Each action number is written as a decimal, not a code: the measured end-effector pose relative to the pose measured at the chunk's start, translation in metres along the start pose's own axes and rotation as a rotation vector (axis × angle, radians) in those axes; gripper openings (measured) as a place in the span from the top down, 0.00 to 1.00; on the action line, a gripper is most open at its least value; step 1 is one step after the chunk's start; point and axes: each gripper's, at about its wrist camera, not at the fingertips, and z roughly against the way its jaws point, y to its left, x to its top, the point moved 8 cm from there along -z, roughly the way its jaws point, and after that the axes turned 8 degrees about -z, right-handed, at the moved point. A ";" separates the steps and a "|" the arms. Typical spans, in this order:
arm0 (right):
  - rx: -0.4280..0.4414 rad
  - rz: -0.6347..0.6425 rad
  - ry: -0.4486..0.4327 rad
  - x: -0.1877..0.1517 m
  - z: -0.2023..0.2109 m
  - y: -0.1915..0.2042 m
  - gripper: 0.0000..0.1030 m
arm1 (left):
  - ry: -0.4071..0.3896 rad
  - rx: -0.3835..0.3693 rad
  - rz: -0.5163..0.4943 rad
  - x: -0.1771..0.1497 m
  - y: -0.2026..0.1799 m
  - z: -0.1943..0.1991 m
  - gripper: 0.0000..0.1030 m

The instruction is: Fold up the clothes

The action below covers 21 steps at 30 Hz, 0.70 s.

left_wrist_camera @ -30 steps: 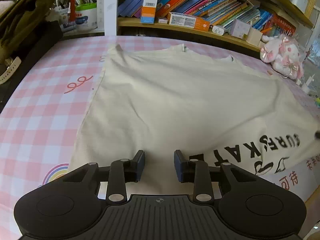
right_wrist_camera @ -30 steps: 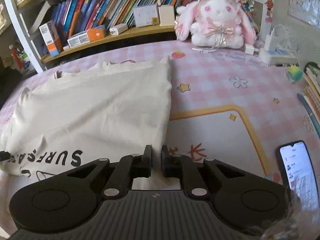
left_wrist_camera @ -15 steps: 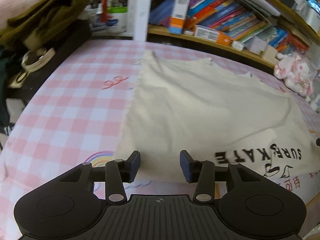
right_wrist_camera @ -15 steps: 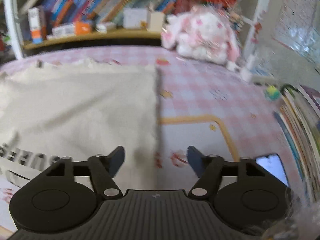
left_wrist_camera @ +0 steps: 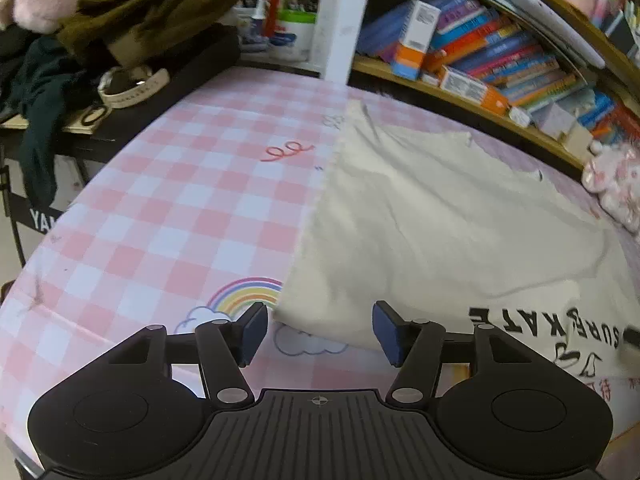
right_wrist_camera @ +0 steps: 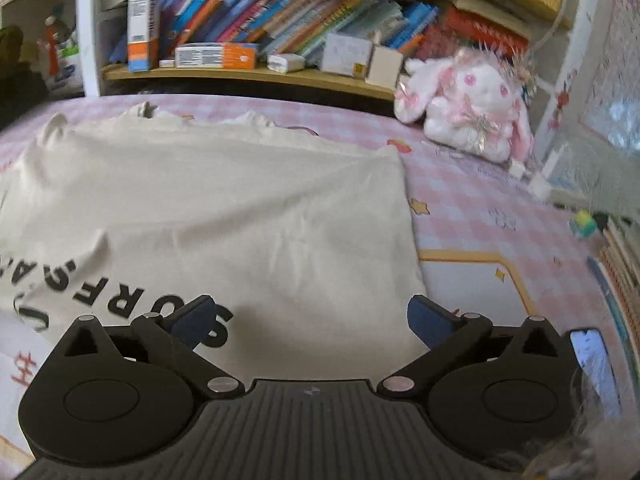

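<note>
A cream T-shirt (left_wrist_camera: 432, 220) with black lettering lies flat, folded, on the pink checked tablecloth (left_wrist_camera: 168, 220). In the left wrist view my left gripper (left_wrist_camera: 320, 334) hovers over the shirt's near left corner; its jaws are opening and the pads touch nothing. In the right wrist view the same T-shirt (right_wrist_camera: 224, 208) fills the left and middle. My right gripper (right_wrist_camera: 312, 318) hangs above the shirt's near right corner, jaws opening wide, no cloth pinched between them.
A low bookshelf (right_wrist_camera: 248, 74) with books and boxes runs along the far side. A white and pink plush rabbit (right_wrist_camera: 468, 100) sits at the back right. A phone (right_wrist_camera: 592, 360) lies near right. Dark clothes (left_wrist_camera: 132, 20) are piled on a stand at the left.
Both grippers have opened, the right one from nearly shut to wide. The left gripper has slid left to the shirt's left corner. The right gripper has shifted left over the shirt's right corner.
</note>
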 end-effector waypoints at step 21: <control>0.065 -0.101 0.187 -0.026 -0.020 -0.004 0.00 | -0.028 -0.100 0.108 0.005 0.010 -0.006 0.91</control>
